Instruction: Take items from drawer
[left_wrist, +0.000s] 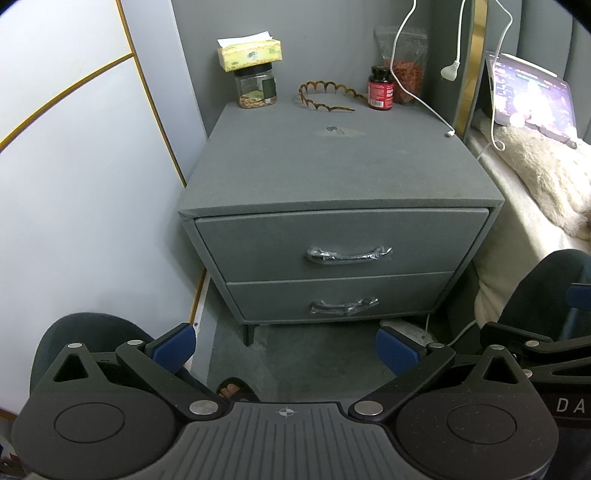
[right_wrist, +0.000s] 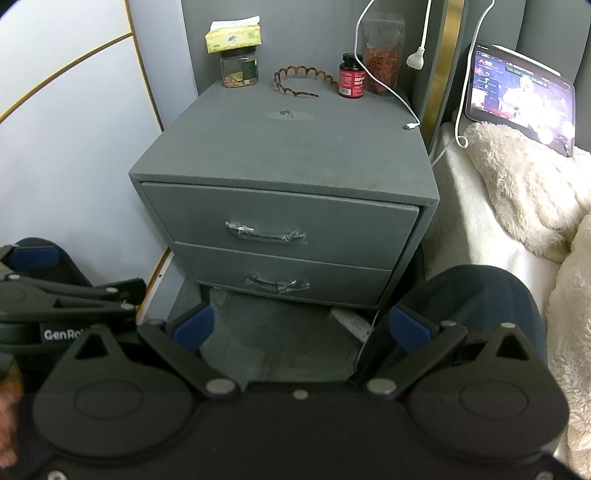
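Observation:
A grey fabric nightstand (left_wrist: 332, 173) (right_wrist: 280, 151) stands ahead with two drawers, both shut. The top drawer (left_wrist: 340, 245) (right_wrist: 280, 229) has a plastic-wrapped handle (left_wrist: 349, 254) (right_wrist: 266, 233). The bottom drawer (left_wrist: 340, 299) (right_wrist: 284, 280) has the same kind of handle (left_wrist: 343, 306) (right_wrist: 277, 283). My left gripper (left_wrist: 286, 349) is open and empty, held low in front of the nightstand, well short of it. My right gripper (right_wrist: 301, 328) is open and empty, also low and short of the bottom drawer. The drawers' contents are hidden.
On the nightstand's back edge stand a nut jar (left_wrist: 256, 86) with a tissue box (left_wrist: 249, 53) on it, a hairband (left_wrist: 327, 96), a red supplement bottle (left_wrist: 380, 88), a snack pouch (left_wrist: 404, 66) and white cables (left_wrist: 421, 99). A bed with a fluffy blanket (right_wrist: 528, 192) and a tablet (right_wrist: 521, 96) is to the right. A white wall (left_wrist: 74, 184) is to the left.

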